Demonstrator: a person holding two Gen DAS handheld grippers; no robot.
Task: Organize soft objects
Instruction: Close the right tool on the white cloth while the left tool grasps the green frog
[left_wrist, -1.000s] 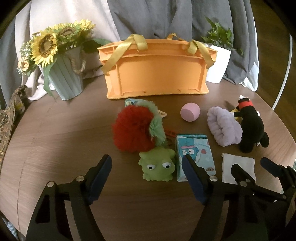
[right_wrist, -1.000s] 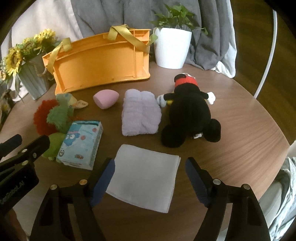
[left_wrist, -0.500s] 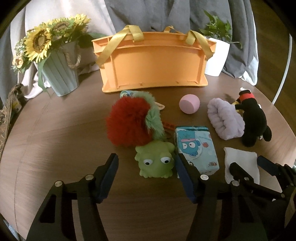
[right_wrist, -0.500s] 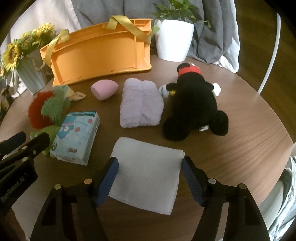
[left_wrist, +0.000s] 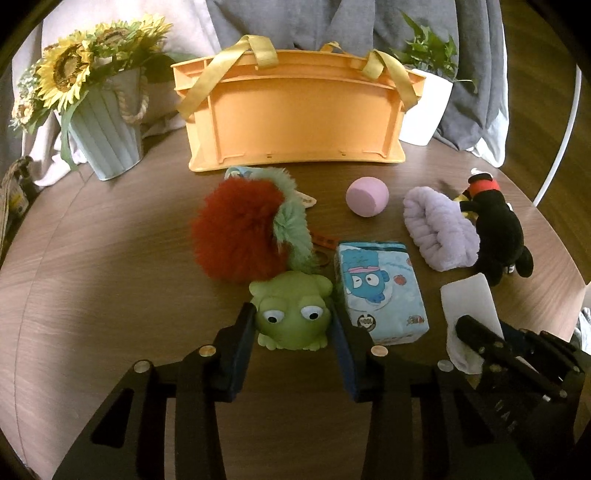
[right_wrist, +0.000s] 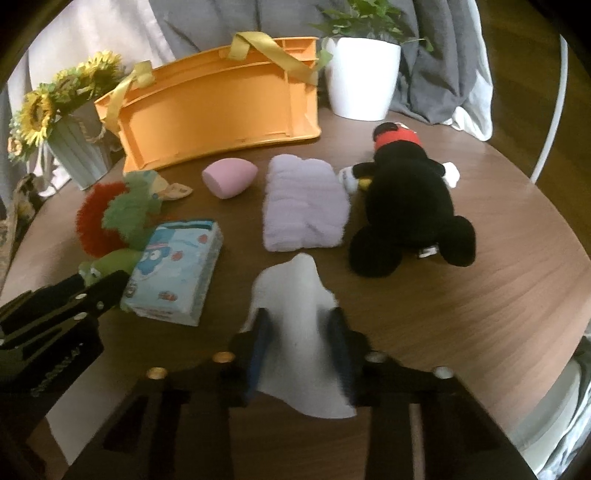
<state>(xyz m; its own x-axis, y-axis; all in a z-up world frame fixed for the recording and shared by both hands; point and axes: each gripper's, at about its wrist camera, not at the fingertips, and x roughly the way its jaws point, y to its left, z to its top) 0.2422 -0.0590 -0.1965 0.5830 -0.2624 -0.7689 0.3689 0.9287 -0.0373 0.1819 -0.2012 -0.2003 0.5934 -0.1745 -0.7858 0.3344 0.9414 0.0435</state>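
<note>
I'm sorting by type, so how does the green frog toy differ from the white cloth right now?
The green frog toy is a plump moulded figure sitting upright; the white cloth is a thin sheet, bunched up. The left gripper squeezes the frog; the right gripper is closing on the cloth. Both rest on the table.

All places are given from the orange basket (left_wrist: 295, 118), which stands upright at the back. Just in front of it lies a red and green fluffy toy (left_wrist: 243, 229); nearer, a green frog (left_wrist: 291, 314). A pink sponge (left_wrist: 367, 195), a lilac folded cloth (right_wrist: 304, 203) and a black plush (right_wrist: 406, 203) lie toward its right. A blue tissue pack (left_wrist: 380, 291) and a bunched white cloth (right_wrist: 295, 295) lie farthest forward.
</note>
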